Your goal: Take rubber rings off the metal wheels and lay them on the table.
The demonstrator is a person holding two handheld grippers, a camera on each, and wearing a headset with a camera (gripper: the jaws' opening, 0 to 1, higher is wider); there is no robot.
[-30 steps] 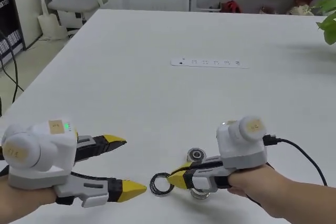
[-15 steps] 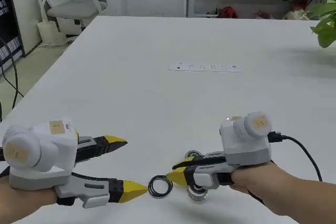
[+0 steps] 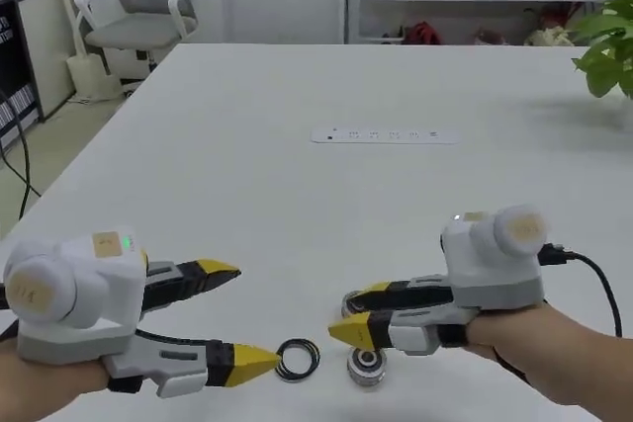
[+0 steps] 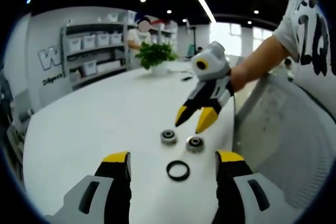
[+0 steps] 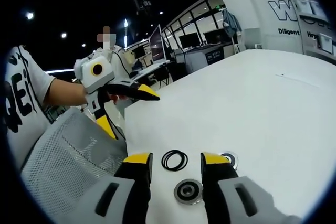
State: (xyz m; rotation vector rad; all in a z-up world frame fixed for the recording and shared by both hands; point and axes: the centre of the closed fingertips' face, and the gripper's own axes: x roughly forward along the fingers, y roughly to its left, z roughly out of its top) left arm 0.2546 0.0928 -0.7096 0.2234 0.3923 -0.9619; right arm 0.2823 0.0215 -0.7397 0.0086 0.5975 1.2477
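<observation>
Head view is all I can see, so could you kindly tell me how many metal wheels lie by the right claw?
Observer: Two. The left gripper view shows a far wheel beside the near wheel, with a gap between them.
Operator: Thank you. Is the claw lined up on either one?
Observer: In the right gripper view, the right claw is open and has the near wheel in the gap between its jaws.
</observation>
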